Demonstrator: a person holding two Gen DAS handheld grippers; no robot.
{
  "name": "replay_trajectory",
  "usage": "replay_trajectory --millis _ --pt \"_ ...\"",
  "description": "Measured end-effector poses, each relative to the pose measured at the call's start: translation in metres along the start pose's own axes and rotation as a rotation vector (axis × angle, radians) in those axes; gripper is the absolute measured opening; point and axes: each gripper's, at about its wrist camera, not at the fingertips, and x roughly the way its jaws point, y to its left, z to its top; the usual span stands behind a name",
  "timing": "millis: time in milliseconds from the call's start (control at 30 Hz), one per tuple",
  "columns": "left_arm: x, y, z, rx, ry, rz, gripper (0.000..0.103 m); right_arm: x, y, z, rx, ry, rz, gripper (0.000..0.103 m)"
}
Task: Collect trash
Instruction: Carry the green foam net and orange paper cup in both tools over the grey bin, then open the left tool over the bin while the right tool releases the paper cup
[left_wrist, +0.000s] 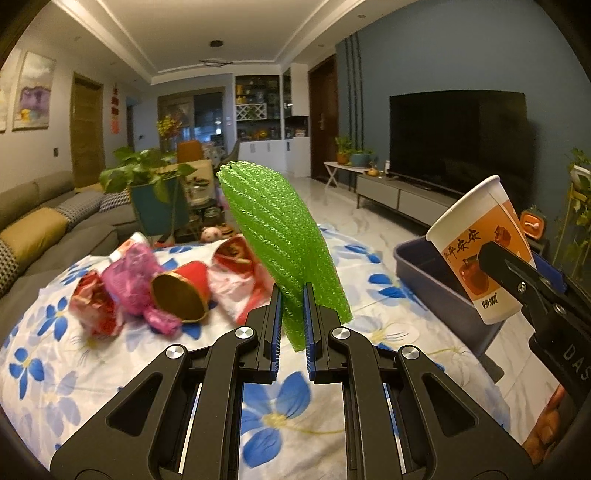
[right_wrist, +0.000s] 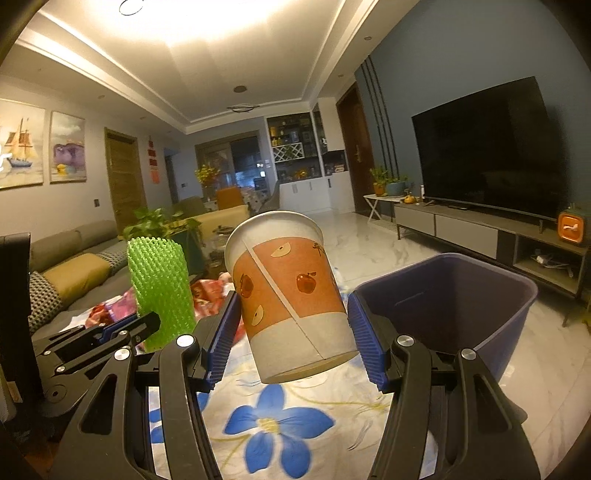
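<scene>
Left tongs (left_wrist: 292, 321): pressed nearly together, pinching the lower end of a green foam net (left_wrist: 280, 236); the net stands up from the tips, leaning a little to the left in the left wrist view
Right tongs (right_wrist: 293, 328): spread about halfway, their blue pads clamped on either side of a paper cup (right_wrist: 288, 291); the cup is held clear of the cloth, mouth tilted up and away, base toward the camera
Paper cup: white with an orange band and apple pictures; in the left wrist view it sits just over the near rim of the bin
Bin (right_wrist: 461, 295): dark blue plastic, open at the top, standing at the right edge of the surface, just beside the right tongs
Surface (left_wrist: 273, 406): covered with a white cloth printed with blue flowers
Remaining trash: a red cup (left_wrist: 183, 295) with a gold inside lies on its side at the left; a pink wrapper (left_wrist: 133, 280) touches it, with red and white wrappers (left_wrist: 236, 280) around them
Person: part of a hand (left_wrist: 550, 424) shows below the right tongs at the lower right
Room: a grey sofa (left_wrist: 40, 221) on the left, a television (left_wrist: 461, 140) on the blue wall at right
</scene>
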Motion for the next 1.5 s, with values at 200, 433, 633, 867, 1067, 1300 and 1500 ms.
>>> replay_trajectory --millis 200,433,633,867,1067,1300,1500 --pt "0.016 -0.026 0.010 0.038 -0.009 -0.062 0.010 0.007 -0.028 0.011 0.013 -0.021 -0.066 0.058" --pt "0.037 -0.069 0.028 0.097 -0.037 -0.147 0.010 0.014 -0.059 0.020 0.030 -0.038 -0.162 0.058" --pt "0.062 -0.098 0.040 0.090 -0.029 -0.250 0.010 0.023 -0.089 0.023 0.036 -0.035 -0.240 0.058" --pt "0.087 -0.125 0.042 0.123 -0.015 -0.347 0.010 0.033 -0.107 0.023 0.038 -0.030 -0.289 0.058" --pt "0.108 -0.141 0.040 0.133 0.014 -0.391 0.010 0.040 -0.125 0.023 0.050 -0.035 -0.307 0.059" --pt "0.132 -0.155 0.035 0.144 0.043 -0.437 0.010 0.048 -0.124 0.024 0.059 -0.039 -0.303 0.059" --pt "0.140 -0.161 0.029 0.156 0.062 -0.467 0.011 0.053 -0.128 0.024 0.054 -0.041 -0.297 0.059"
